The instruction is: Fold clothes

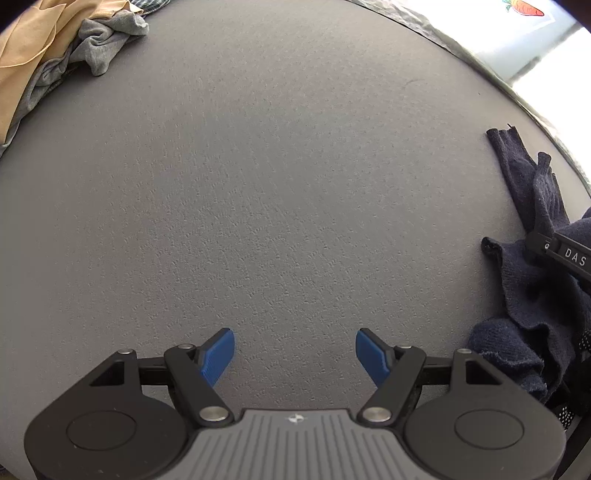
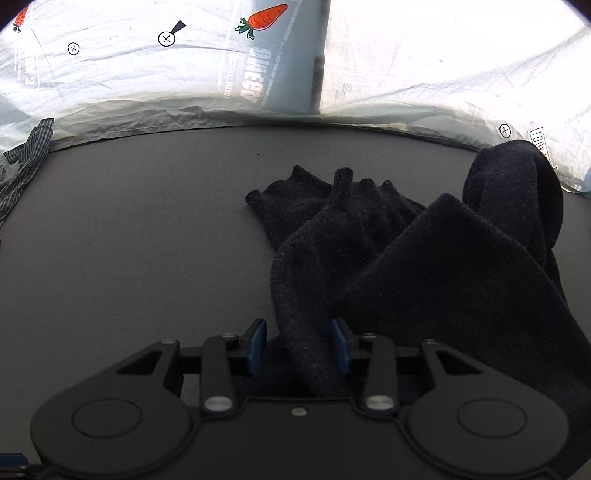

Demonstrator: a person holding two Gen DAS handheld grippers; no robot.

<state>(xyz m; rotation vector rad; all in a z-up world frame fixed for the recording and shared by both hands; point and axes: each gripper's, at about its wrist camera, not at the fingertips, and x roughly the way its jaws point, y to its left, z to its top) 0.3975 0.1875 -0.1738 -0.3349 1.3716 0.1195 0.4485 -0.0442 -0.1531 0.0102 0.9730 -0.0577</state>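
Note:
A dark navy knit garment [image 2: 388,258] lies crumpled on the grey table [image 2: 129,240], with part of it raised at the right. My right gripper [image 2: 299,341] has its blue pads [image 2: 258,343] apart, with a fold of the navy garment lying between them. In the left wrist view the same garment [image 1: 532,295] lies at the right edge, with part of the right gripper's body [image 1: 569,254] over it. My left gripper [image 1: 294,350] is open and empty over bare table, well left of the garment.
A pile of tan and grey clothes [image 1: 55,55] sits at the table's far left corner. A checked cloth [image 2: 26,162] lies at the left in the right wrist view. A crinkled plastic sheet with carrot prints [image 2: 266,18] hangs behind the table's far edge.

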